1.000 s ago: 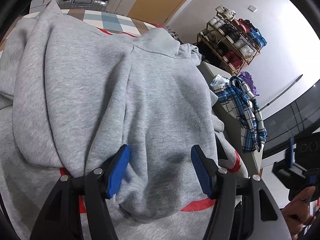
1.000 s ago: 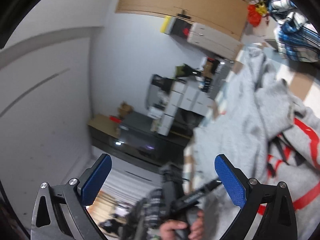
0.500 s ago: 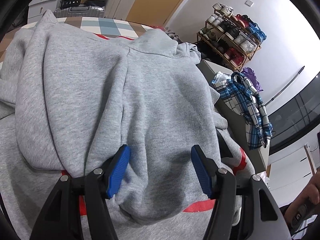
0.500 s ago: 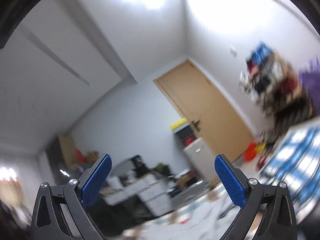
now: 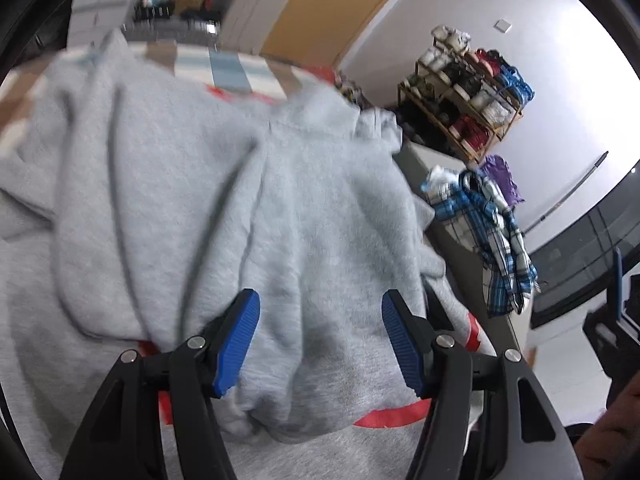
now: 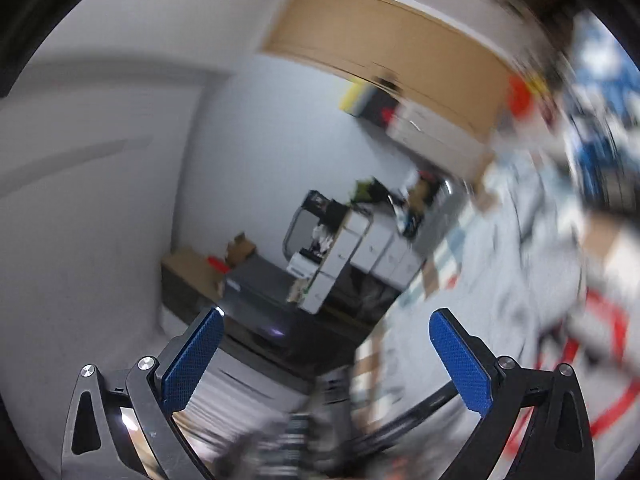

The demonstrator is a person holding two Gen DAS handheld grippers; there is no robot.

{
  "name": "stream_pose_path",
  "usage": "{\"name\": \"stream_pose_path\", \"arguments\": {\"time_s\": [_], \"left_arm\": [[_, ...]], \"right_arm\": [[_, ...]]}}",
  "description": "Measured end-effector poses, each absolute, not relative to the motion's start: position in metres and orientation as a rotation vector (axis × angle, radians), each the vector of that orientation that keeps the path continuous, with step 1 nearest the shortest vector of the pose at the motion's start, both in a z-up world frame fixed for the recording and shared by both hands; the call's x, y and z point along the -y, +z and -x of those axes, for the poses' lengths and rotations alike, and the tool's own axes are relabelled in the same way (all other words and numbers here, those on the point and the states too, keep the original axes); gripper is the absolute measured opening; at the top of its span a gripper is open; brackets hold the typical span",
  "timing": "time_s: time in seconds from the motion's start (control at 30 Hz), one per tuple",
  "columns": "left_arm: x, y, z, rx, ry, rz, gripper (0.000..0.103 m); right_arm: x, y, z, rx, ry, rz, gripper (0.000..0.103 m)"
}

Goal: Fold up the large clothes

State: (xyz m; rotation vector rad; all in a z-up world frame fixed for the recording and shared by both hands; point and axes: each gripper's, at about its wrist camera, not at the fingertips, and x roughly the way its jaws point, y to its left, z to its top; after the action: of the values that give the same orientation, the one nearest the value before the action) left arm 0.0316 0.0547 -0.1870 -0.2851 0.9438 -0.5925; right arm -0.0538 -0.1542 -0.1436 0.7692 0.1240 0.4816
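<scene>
The grey hoodie (image 5: pixel 208 200) lies heaped and partly folded on a checked cloth (image 5: pixel 228 66), filling most of the left wrist view ahead of and under the left tongs (image 5: pixel 320 340). A thick rounded fold of it bulges up between the two blue pads (image 5: pixel 236 344), which stand apart on either side; whether they press the fabric cannot be told for sure, as the fold looks loose between them with grey cloth showing past both pads. Red stripes (image 5: pixel 384 418) run just below the fold, near the tongs' base. Its hood end (image 5: pixel 376 128) lies farther ahead, to the right.

Right of the left tongs, past the hoodie's edge, a blue plaid shirt (image 5: pixel 492 232) hangs over a pale box (image 5: pixel 452 216). Farther ahead on the right stands a shoe rack (image 5: pixel 468 108) against the wall. At the far right edge the right tongs' black body (image 5: pixel 616 332) shows in part.

In the right wrist view, much blurred, the right tongs (image 6: pixel 324 360) are spread wide with nothing between the pads (image 6: pixel 460 364). The hoodie is a grey and red smear to their right. Ahead are white drawers (image 6: pixel 360 256) and a wooden door (image 6: pixel 392 48).
</scene>
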Motion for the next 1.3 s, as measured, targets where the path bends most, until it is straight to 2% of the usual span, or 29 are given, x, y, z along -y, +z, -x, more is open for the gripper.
{"name": "stream_pose_path", "arguments": {"time_s": [0.1,0.3,0.5,0.8,0.93,1.3], "left_arm": [[-0.070,-0.157,-0.013,-0.816,-0.532,0.235,0.058],[-0.099,-0.121,0.029,-0.664,-0.407,0.118,0.059],[-0.123,-0.130,0.062,-0.658,-0.279,0.029,0.059],[-0.150,-0.173,0.071,-0.805,-0.150,0.056,0.059],[-0.161,-0.181,0.082,-0.835,-0.137,0.050,0.059],[-0.201,-0.221,0.115,-1.106,-0.149,0.135,0.059]], "right_arm": [[0.145,-0.140,0.065,-0.046,0.378,-0.519,0.103],[0.119,-0.154,0.056,-0.199,0.064,-0.146,0.103],[0.098,-0.169,0.052,-0.251,-0.063,0.061,0.103],[0.106,-0.210,0.033,-0.559,0.023,-0.072,0.103],[0.112,-0.202,0.045,-0.517,-0.034,-0.072,0.103],[0.121,-0.190,0.059,-0.426,-0.064,-0.087,0.103]]}}
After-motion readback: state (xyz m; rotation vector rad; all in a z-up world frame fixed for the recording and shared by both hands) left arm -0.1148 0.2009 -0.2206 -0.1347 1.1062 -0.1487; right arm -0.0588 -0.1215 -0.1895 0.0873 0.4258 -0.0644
